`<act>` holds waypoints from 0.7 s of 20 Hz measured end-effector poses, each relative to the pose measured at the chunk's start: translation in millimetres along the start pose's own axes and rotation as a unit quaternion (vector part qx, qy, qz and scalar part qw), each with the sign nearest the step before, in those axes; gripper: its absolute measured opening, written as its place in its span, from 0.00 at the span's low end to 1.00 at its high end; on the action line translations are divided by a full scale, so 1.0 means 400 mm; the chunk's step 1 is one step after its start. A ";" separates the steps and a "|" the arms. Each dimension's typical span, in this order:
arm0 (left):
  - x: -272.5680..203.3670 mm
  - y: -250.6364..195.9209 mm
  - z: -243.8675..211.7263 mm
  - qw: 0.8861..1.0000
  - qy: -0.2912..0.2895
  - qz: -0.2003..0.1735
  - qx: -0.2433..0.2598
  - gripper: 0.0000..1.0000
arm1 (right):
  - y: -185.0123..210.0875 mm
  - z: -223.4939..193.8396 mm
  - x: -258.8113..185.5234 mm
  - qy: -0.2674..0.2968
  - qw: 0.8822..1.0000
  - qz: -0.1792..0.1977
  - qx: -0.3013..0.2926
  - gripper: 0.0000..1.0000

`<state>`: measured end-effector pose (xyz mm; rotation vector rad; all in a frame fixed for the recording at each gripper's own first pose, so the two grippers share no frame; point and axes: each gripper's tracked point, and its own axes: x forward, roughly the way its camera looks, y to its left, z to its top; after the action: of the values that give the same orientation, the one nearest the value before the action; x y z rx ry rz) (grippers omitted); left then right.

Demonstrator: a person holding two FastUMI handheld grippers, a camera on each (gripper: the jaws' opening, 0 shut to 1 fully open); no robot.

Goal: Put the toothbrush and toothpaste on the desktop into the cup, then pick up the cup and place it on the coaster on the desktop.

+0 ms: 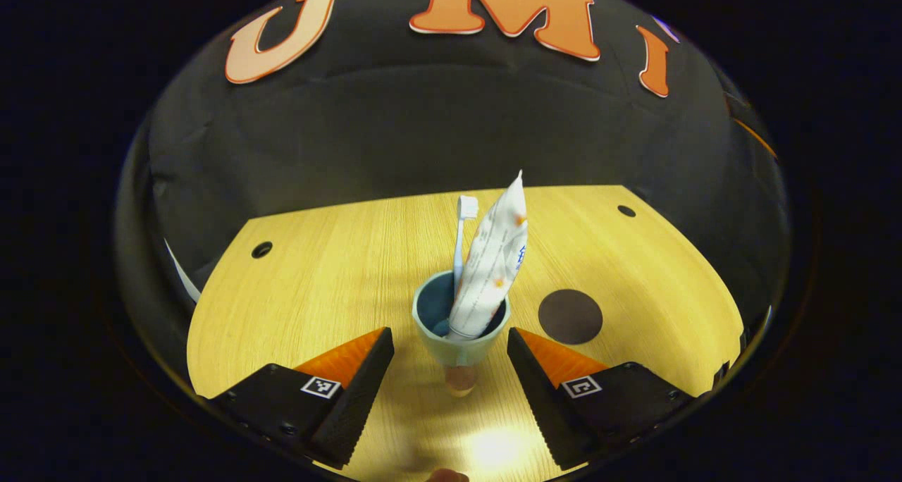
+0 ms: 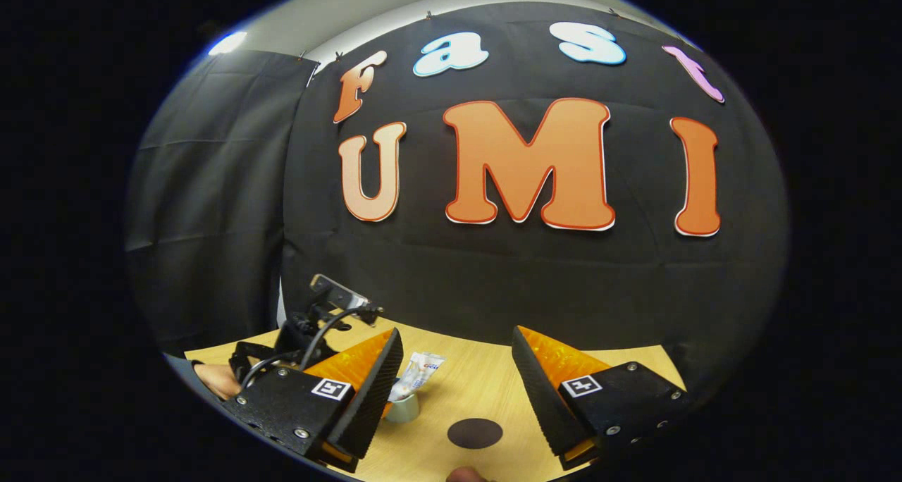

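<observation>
Here both gripper [image 1: 451, 359] [image 2: 458, 369] sets gape, empty; cup [image 2: 403, 408] seemingly half-hidden behind right finger [image 2: 370, 390].

I count 1 cup [image 1: 459, 330], w/ 1 toothbrush [image 1: 463, 239] and 1 toothpaste tube [image 1: 491, 260] standing in it. 1 dark round coaster [image 1: 570, 316] on the desktop [image 1: 324, 285]. I see 2 round holes in the desktop, 1 per far corner.

Toothbrush [image 1: 461, 239] lower handle and toothpaste [image 1: 490, 260] base hidden inside cup [image 1: 458, 348]. In right gripper view, cup mostly hidden behind the finger [image 2: 373, 390].
</observation>
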<state>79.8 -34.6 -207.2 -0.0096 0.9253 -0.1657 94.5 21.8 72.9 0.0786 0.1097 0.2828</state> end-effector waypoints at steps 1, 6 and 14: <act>0.009 0.000 -0.016 1.000 0.026 -0.002 -0.005 0.98 | -0.006 0.010 -0.020 -0.002 1.000 0.001 -0.003 0.93; 0.015 0.005 -0.013 0.995 0.095 -0.003 -0.015 0.98 | -0.033 0.042 -0.092 -0.017 1.000 0.003 -0.004 0.95; 0.045 0.005 -0.040 0.987 0.156 0.038 -0.013 0.88 | -0.054 0.017 -0.151 -0.017 1.000 0.004 -0.012 0.96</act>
<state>78.2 -34.3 -231.4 0.0275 1.2377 -0.0844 43.7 -16.3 83.4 0.0602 0.0720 0.2914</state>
